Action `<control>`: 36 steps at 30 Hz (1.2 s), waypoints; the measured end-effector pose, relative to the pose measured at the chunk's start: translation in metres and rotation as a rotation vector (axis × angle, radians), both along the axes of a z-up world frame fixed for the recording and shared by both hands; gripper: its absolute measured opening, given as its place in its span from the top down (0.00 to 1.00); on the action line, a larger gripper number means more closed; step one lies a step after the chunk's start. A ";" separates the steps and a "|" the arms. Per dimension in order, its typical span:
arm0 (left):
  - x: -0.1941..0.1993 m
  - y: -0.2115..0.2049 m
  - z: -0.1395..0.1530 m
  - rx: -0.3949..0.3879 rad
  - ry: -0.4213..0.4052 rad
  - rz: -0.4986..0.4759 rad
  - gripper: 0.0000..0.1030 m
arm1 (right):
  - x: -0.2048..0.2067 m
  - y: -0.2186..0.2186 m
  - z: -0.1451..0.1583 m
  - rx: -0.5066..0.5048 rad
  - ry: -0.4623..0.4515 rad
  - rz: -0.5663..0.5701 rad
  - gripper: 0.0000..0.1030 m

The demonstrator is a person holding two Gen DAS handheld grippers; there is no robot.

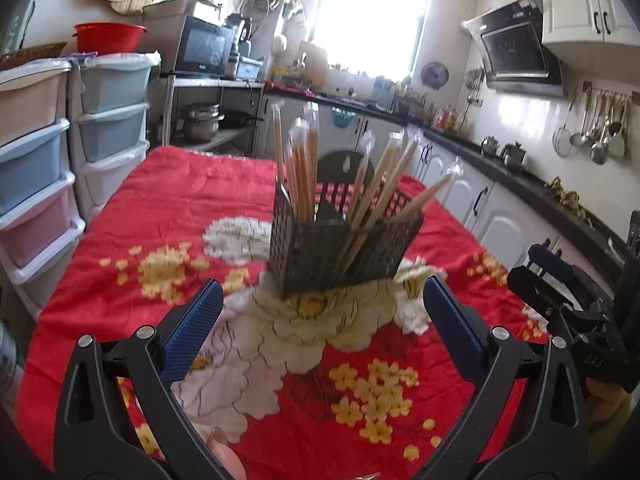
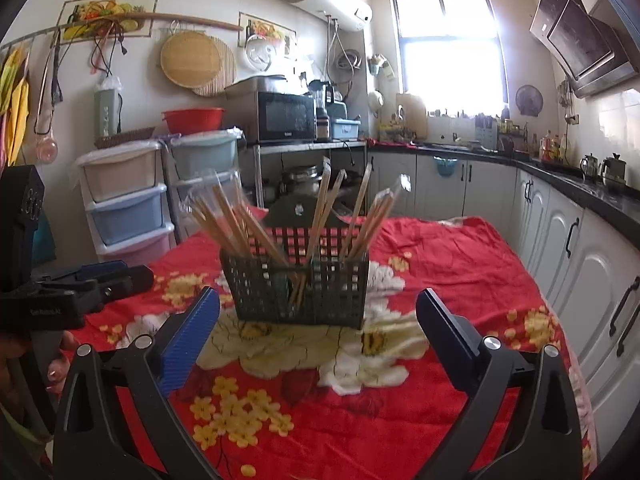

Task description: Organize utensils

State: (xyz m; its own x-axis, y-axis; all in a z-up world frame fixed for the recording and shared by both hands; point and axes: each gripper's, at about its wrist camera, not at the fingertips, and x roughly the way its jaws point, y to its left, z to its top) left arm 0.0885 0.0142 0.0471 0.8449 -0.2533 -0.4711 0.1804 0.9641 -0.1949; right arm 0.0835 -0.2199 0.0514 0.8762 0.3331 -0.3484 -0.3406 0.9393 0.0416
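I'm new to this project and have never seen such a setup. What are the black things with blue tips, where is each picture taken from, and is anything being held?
A person holds one hand-operated tool in each hand, each ending in two-fingered tongs with blue pads. A camera on each tool looks forward along its fingers. One picture comes from the left tongs, the other from the right tongs. Both stand open and hold nothing. On the red flowered cloth stands a dark perforated plastic basket filled with wooden chopsticks in clear sleeves, standing on end and leaning outward. The left view also catches the right tool at its right edge.
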 end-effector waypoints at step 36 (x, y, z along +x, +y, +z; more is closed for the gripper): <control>-0.045 -0.014 -0.035 0.041 -0.235 0.211 0.10 | -0.051 -0.022 -0.043 0.096 -0.236 -0.158 0.06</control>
